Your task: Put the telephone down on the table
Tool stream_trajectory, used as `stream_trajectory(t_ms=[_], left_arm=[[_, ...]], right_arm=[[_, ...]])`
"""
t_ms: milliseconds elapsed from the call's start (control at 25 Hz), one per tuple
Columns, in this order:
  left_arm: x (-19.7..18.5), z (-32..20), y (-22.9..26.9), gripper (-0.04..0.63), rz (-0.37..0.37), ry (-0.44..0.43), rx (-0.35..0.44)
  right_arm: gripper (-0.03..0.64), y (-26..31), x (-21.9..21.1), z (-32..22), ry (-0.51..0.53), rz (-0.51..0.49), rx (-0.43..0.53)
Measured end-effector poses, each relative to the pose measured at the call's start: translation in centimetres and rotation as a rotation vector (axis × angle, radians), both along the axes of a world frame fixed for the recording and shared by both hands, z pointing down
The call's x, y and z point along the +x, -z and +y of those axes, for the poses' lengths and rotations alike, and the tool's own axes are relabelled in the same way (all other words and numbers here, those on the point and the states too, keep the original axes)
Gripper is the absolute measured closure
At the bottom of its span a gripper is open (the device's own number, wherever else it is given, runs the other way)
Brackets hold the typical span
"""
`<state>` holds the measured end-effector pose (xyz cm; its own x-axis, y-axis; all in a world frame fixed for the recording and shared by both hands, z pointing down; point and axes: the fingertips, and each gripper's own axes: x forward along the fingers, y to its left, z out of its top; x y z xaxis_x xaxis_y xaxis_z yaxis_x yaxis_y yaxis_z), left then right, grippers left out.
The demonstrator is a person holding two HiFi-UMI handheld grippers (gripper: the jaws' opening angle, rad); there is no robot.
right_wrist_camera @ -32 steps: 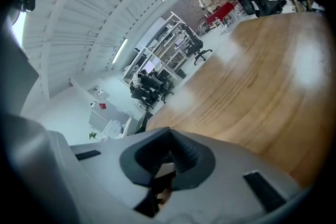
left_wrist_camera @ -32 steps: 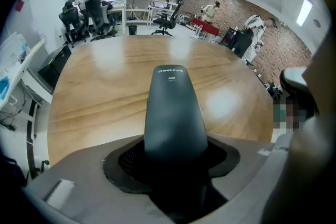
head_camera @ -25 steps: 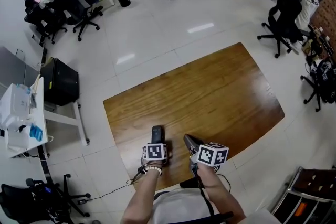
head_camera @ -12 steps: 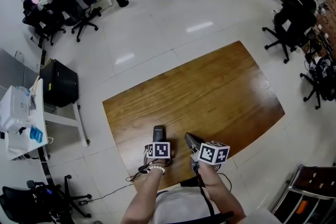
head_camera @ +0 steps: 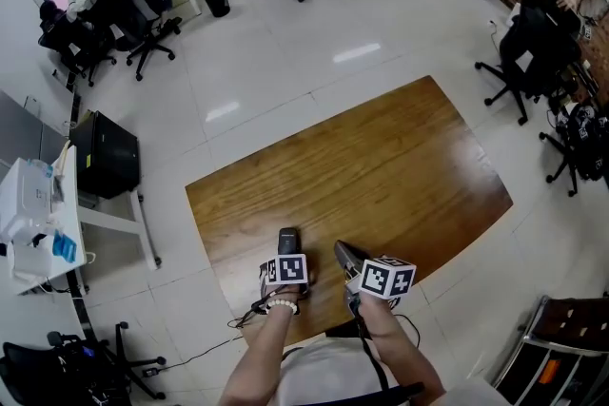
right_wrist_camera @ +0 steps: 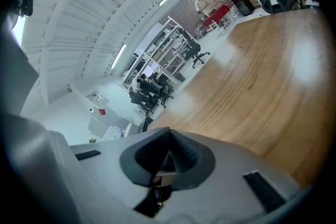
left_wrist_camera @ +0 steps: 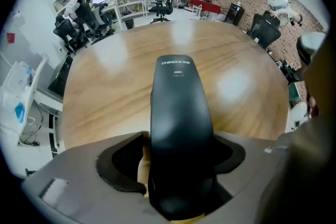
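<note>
Black phone (left_wrist_camera: 180, 113) rests on the wooden surface (head_camera: 381, 166) by its near edge, between the left gripper's (left_wrist_camera: 178, 159) opening jaws, one pad already clear. Right gripper (right_wrist_camera: 167, 159): closed, empty.

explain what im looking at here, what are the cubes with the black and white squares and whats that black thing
There is no robot here. A person holds a hand-held gripping tool in each hand, and the patterned cubes are part of those tools.

The wide picture comes from a camera on the person's head, looking steeply down at a wooden table. The other two come from cameras that ride on each tool and look along its jaws.

The black thing is a telephone. It stands between the jaws of the left tool, which are opening: a gap already shows beside it, so it is being let go. It seems to rest on the table. The right tool is shut and holds nothing.
</note>
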<state>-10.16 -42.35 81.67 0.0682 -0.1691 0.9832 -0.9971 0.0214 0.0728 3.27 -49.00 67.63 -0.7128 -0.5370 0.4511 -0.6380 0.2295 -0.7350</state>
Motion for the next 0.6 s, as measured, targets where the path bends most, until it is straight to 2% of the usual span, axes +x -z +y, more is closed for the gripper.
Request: stream_trajectory(t_ms=[80, 280, 400, 480, 600], left_arm=[[0.5, 0.0, 0.4, 0.187, 0.058, 0.020, 0.012], [0.3, 0.2, 1.9, 0.167, 0.153, 0.041, 0.076], [0.2, -0.3, 4.5, 0.168, 0.217, 0.052, 0.197], [-0.4, -0.7, 6.7, 0.199, 0.243, 0.035, 0.305], [-2.0, -0.6, 9.7, 0.320, 0.292, 0.068, 0.445]], right_arm=[[0.609, 0.2, 0.3, 0.0, -0.001, 0.005, 0.003], [0.609, 0.7, -0.1, 0.4, 0.006, 0.018, 0.016], [0.609, 1.1, 0.0, 0.9, 0.009, 0.024, 0.033], [0.609, 1.7, 0.1, 1.2, 0.003, 0.030, 0.054], [0.609, 2.8, -0.2, 1.9, 0.003, 0.036, 0.089]])
